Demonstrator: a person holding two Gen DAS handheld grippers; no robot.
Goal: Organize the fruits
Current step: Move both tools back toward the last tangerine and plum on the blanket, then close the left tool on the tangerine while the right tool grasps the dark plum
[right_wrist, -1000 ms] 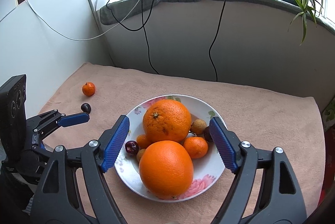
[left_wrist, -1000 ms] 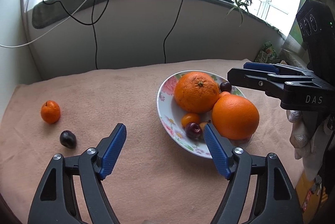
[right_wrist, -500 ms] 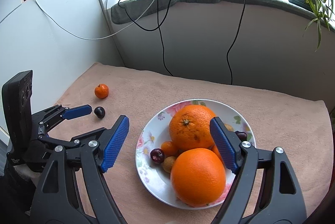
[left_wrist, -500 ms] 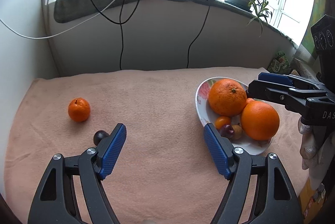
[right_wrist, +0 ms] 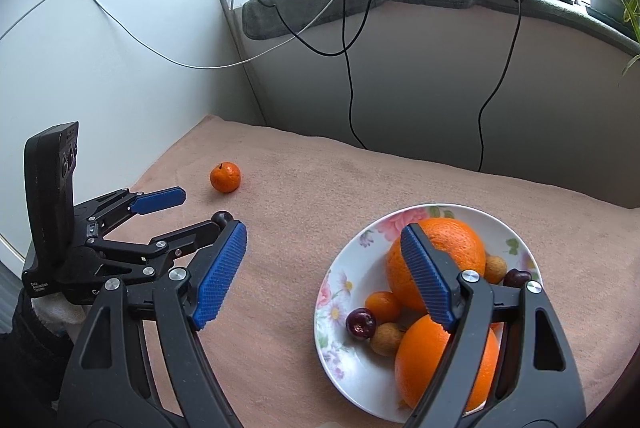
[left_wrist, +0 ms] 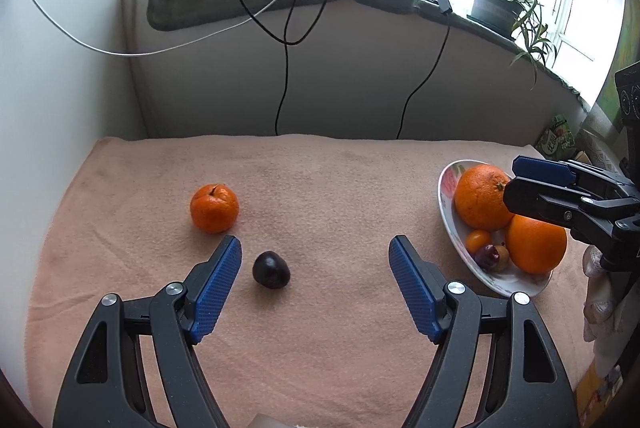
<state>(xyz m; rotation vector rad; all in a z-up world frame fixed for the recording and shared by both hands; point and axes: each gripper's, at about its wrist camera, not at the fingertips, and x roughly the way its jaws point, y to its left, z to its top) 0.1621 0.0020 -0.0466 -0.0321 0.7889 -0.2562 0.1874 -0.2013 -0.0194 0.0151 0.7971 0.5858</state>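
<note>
Left claw (left_wrist: 315, 270) spread wide, empty, low over the desk (left_wrist: 340, 188); dark plum (left_wrist: 271, 269) between the pads, nearer the left one, not touching. Tangerine (left_wrist: 214, 208) just beyond. Right claw (right_wrist: 323, 270) also wide, empty, above plate (right_wrist: 340, 348) with two oranges plus small fruit.

Left gripper (left_wrist: 315, 284) spread wide over a dark plum (left_wrist: 271, 269), tangerine (left_wrist: 214, 208) just beyond, fruit plate (left_wrist: 447, 212) at the blanket's (left_wrist: 320, 180) right edge.
</note>
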